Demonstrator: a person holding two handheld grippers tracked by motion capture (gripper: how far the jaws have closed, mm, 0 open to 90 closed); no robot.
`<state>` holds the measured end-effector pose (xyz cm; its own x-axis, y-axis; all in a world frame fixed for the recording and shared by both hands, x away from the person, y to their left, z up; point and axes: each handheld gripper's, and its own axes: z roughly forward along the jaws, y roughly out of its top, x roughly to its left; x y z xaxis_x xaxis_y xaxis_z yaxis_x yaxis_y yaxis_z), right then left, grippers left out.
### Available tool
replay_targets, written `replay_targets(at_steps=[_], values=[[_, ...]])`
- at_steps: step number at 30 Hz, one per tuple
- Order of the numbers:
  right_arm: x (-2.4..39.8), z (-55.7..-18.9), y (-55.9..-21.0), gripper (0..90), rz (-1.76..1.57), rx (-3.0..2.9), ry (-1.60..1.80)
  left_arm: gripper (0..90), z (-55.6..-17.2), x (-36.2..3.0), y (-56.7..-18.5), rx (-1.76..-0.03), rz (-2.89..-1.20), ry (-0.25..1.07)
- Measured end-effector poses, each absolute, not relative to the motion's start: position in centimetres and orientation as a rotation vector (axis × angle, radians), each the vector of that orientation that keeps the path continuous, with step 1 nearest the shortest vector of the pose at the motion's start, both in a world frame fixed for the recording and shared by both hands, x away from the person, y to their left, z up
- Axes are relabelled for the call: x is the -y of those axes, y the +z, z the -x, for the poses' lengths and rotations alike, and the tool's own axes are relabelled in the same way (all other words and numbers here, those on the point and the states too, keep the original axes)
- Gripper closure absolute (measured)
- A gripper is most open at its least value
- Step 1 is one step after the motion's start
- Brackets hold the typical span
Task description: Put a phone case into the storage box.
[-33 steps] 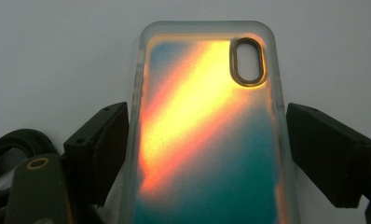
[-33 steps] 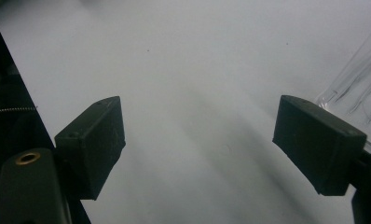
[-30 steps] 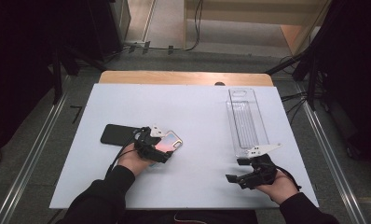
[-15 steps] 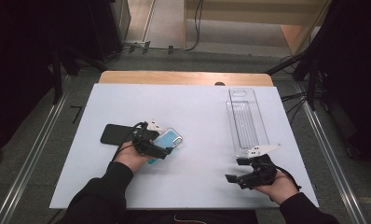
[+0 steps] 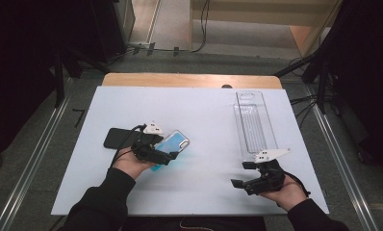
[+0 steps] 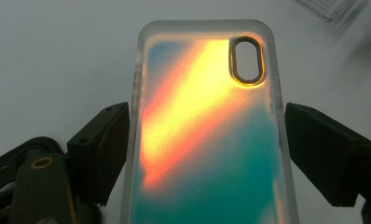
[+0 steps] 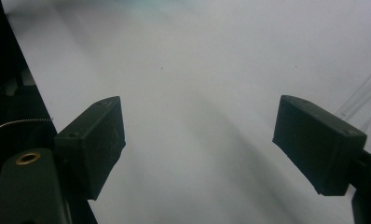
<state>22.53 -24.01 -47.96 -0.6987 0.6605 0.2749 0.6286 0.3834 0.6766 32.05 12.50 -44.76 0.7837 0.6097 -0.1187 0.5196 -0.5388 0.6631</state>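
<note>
Left gripper (image 5: pixel 166 156), clamped on the phone case (image 6: pixel 207 135), has lifted it off the counter (image 5: pixel 199 120); right gripper (image 5: pixel 245 175) waits open.

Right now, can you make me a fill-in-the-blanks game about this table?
1. The left hand-held gripper holds the colourful phone case; the right hand-held gripper holds ____.
2. The phone lying on the table is ____ in colour.
3. The clear tray lies nearest the ____ hand.
Missing words: nothing; black; right.
</note>
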Motion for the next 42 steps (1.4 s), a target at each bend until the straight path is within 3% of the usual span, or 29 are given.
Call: replay_targets(at_steps=[42], values=[[18.1,-25.3,-43.5,15.2,-1.333,-2.448,1.425,17.1,-28.2,-10.1,-46.4,-0.834,-1.868,0.369]])
